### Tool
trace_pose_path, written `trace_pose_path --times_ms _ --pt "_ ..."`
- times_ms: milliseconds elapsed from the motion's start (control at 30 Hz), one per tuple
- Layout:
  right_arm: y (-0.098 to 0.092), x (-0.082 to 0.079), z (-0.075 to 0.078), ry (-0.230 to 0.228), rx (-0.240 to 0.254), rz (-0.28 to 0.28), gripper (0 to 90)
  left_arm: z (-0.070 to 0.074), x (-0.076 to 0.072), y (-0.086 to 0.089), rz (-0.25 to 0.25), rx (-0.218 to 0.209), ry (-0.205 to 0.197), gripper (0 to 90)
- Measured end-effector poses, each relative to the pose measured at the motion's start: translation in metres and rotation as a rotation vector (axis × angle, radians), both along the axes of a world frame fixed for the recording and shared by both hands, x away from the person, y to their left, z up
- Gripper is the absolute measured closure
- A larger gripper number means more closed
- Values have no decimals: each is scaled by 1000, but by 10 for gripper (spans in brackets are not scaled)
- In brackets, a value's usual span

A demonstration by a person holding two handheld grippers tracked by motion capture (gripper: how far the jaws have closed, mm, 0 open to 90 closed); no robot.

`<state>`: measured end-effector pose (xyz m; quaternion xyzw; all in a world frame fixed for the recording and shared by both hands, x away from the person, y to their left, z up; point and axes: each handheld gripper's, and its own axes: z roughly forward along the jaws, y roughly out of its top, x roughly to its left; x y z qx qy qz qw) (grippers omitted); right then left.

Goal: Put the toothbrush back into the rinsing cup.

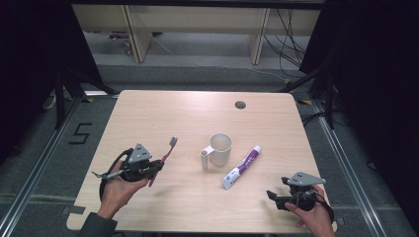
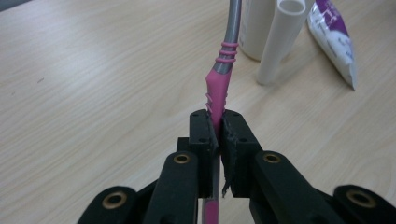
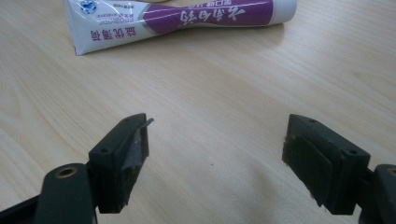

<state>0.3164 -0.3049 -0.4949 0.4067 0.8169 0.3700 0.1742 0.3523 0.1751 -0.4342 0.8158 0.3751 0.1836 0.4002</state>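
The toothbrush (image 1: pixel 166 156) is clamped in the left gripper (image 1: pixel 157 167), its long axis aimed toward the cup (image 1: pixel 220 148); the right gripper (image 1: pixel 273 196) is held released beyond the cup.

A pink and grey toothbrush (image 1: pixel 165 154), a cream-white cup (image 1: pixel 219 148), a white and purple toothpaste tube (image 1: pixel 242 167) with purple lettering, black grippers with grey top plates, on a pale wood-grain table (image 1: pixel 148 113).
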Motion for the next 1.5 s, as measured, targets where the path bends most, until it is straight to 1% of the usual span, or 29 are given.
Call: trace_pose_path --times_ms 133,167,200,233,300,333,400,467,500,533,567,600,633,667,700,733,800,833,867,933,1100,1167,1200,1267,1300,1333,1400,1433,1500 --pt "-1 1 0 -13 -12 11 233 1 2 -5 -12 -18 -11 831" --pt "0 0 0 -1 -1 3 233 1 2 -7 0 -33 -22 831" --pt "-1 1 0 -8 -4 12 233 2 3 -11 2 -55 -32 831" --pt "-1 1 0 -8 -4 14 233 3 4 -11 5 -50 -45 832" --pt "-1 1 0 -8 -4 14 233 5 5 -15 17 -82 -57 831" --pt "-1 1 0 -8 -4 14 233 5 5 -15 17 -82 -57 832" --pt "-1 1 0 -6 -6 13 233 6 8 -20 25 -109 -83 831" --pt "-1 1 0 -14 -13 14 233 6 9 -22 27 -119 -89 831" --pt "0 0 0 -8 -7 7 233 6 11 -24 35 -137 -95 831" --pt "1 -1 0 10 9 -6 233 6 11 -24 35 -137 -95 831" --pt "0 0 0 1 -1 3 233 7 14 -27 39 -155 -98 831" --pt "0 -1 0 7 4 -3 233 7 15 -28 44 -158 -109 831" --pt "-1 1 0 -10 -8 15 233 8 17 -29 41 -165 -114 831" --pt "-1 1 0 -10 -8 15 233 8 17 -29 41 -165 -114 831" --pt "-1 1 0 -13 -13 12 233 9 18 -32 47 -181 -128 831" --pt "-1 1 0 -7 -5 15 233 9 18 -32 47 -181 -128 831" --pt "-1 1 0 -8 -6 16 233 11 20 -35 34 -201 -139 831" --pt "-1 1 0 -14 -12 13 233 14 21 -37 37 -219 -156 831" --pt "-1 1 0 -14 -12 13 233 14 21 -37 37 -219 -156 831" --pt "-1 1 0 -7 -6 14 233 18 23 -43 29 -244 -178 831" --pt "-1 1 0 -13 -13 14 233 23 24 -52 29 -257 -191 831" --pt "-1 1 0 -12 -12 14 233 25 25 -56 25 -268 -200 831" --pt "-2 1 0 -10 -10 10 233 27 26 -60 20 -293 -214 831" --pt "-2 1 -1 -8 -9 11 233 30 26 -64 17 -294 -218 831" --pt "-1 0 -1 7 12 6 233 30 26 -64 17 -294 -218 831" --pt "-1 0 -1 22 8 -2 233 32 26 -68 14 -306 -223 831" --pt "-2 1 0 -7 -8 9 233 33 27 -73 5 -314 -232 831" --pt "-2 1 -1 0 1 12 233 33 27 -75 -1 -317 -234 831" --pt "-3 1 -1 -8 -8 7 233 33 28 -80 -2 -322 -237 831"
